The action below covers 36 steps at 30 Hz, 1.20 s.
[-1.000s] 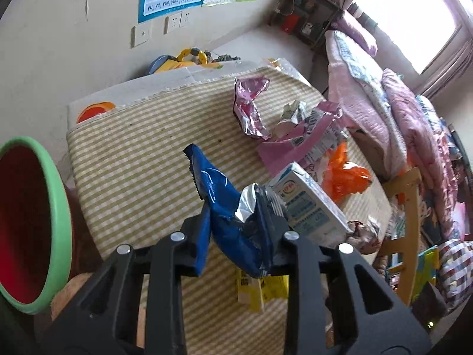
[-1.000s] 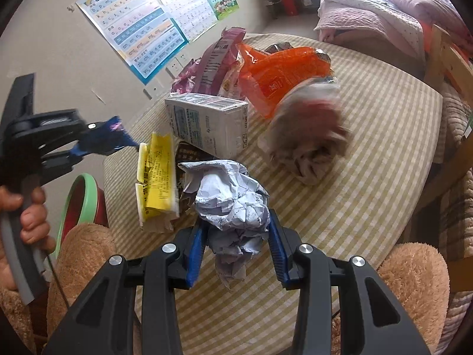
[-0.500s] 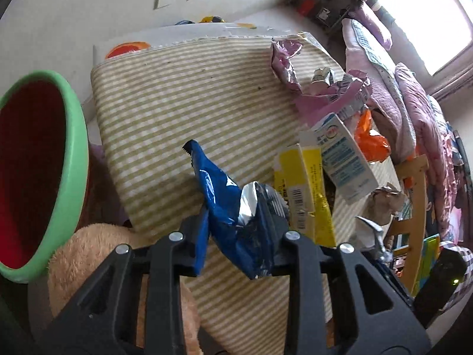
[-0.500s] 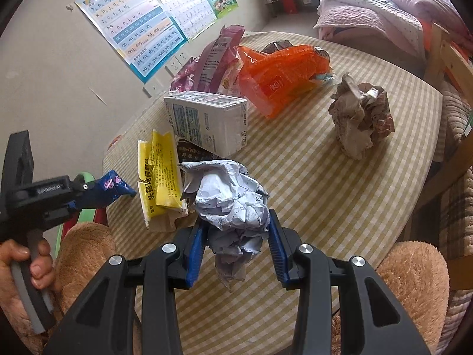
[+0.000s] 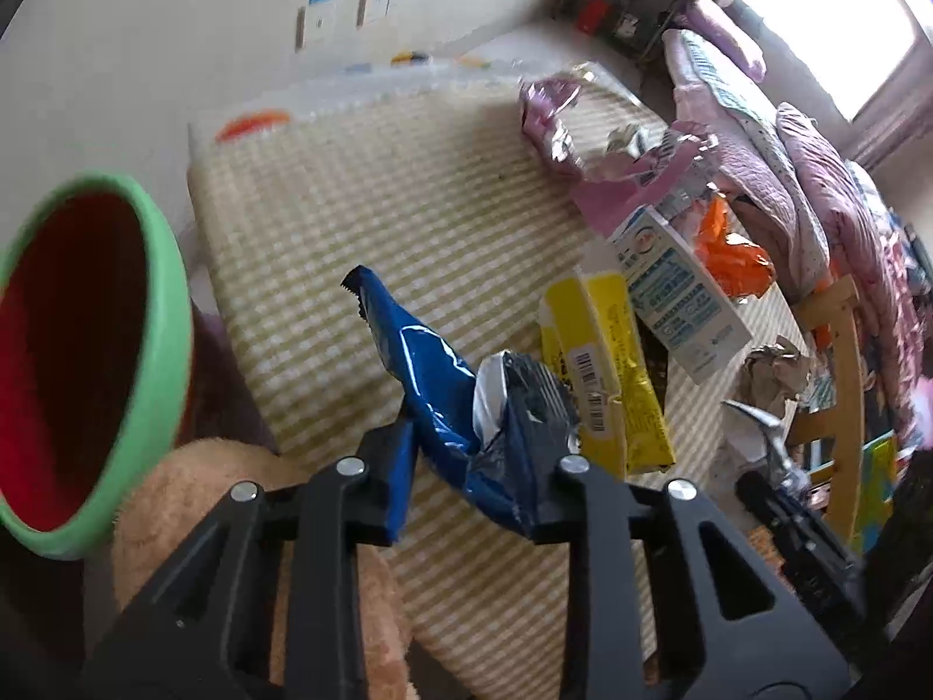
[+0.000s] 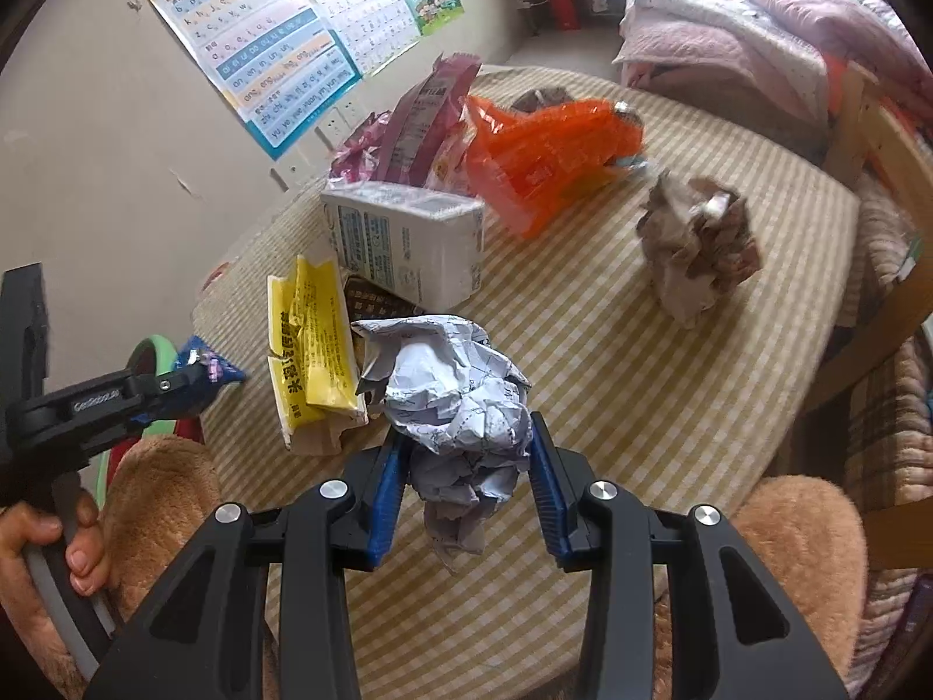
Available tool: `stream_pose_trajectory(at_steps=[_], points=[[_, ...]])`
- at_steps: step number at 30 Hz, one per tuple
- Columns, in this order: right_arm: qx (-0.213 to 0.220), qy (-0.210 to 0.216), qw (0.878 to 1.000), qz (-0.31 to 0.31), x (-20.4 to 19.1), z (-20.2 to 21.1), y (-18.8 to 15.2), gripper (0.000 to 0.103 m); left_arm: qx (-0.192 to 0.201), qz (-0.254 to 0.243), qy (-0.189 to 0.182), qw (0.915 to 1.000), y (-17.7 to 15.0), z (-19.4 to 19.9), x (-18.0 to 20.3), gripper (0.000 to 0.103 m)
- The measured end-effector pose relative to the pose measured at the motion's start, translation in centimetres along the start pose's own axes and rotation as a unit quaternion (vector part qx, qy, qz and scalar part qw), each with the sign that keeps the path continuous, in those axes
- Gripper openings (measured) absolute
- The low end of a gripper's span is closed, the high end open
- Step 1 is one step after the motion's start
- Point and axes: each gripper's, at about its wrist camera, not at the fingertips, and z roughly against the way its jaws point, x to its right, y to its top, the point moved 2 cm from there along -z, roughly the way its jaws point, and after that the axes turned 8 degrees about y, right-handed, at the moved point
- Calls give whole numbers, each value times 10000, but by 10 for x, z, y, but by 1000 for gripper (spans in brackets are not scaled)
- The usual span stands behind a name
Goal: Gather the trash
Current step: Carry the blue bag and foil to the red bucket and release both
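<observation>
My left tool [image 5: 475, 469] is clamped on a blue snack wrapper [image 5: 431, 373]: glossy foil, crinkled, serrated at its far tip, silver lining showing at the torn mouth. Its jaws closed a touch just now, the wrapper pinched between them throughout. My right tool [image 6: 463, 481] grips a crumpled ball of white printed paper [image 6: 452, 396], both blue pads pressing its sides, a loose tail hanging below. Both loads ride above the bench [image 6: 670, 408], which wears a tan-and-cream checked cloth with a rounded near edge. Left of the left tool, off the bench edge, stands the bin [image 5: 157, 350], green rim, red inside, mouth tilted toward me. Ahead of the right tool: flat yellow packet [image 6: 312, 350], white milk carton [image 6: 408, 245] lying on its side, pink wrappers [image 6: 425, 116] and an orange plastic bag [image 6: 554, 151] beyond it. Ahead and to the right, a brown paper wad [image 6: 694, 245] sits alone, open cloth all around it.
</observation>
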Motion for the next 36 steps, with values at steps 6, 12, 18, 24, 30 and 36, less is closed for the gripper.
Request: stream_pose_trajectory(at_steps=[6, 12, 18, 24, 30, 36], points=[[370, -210, 9984, 384, -27, 35, 16, 38, 704, -492, 159, 9962, 1, 43, 19, 27], [747, -267, 9932, 852, -58, 63, 26, 38, 1097, -684, 116, 9915, 2, 72, 29, 27], [896, -284, 9890, 1143, -84, 73, 32, 38, 1387, -748, 96, 9875, 2, 91, 29, 27], [941, -308, 9865, 1305, -103, 75, 33, 38, 1604, -696, 112, 9845, 3, 105, 17, 27], [924, -268, 9837, 1521, -124, 71, 33, 38, 1778, -560, 200, 9823, 3, 114, -2, 27], [873, -247, 9802, 1758, -147, 63, 35, 38, 1876, -375, 232, 9813, 5, 119, -25, 27]])
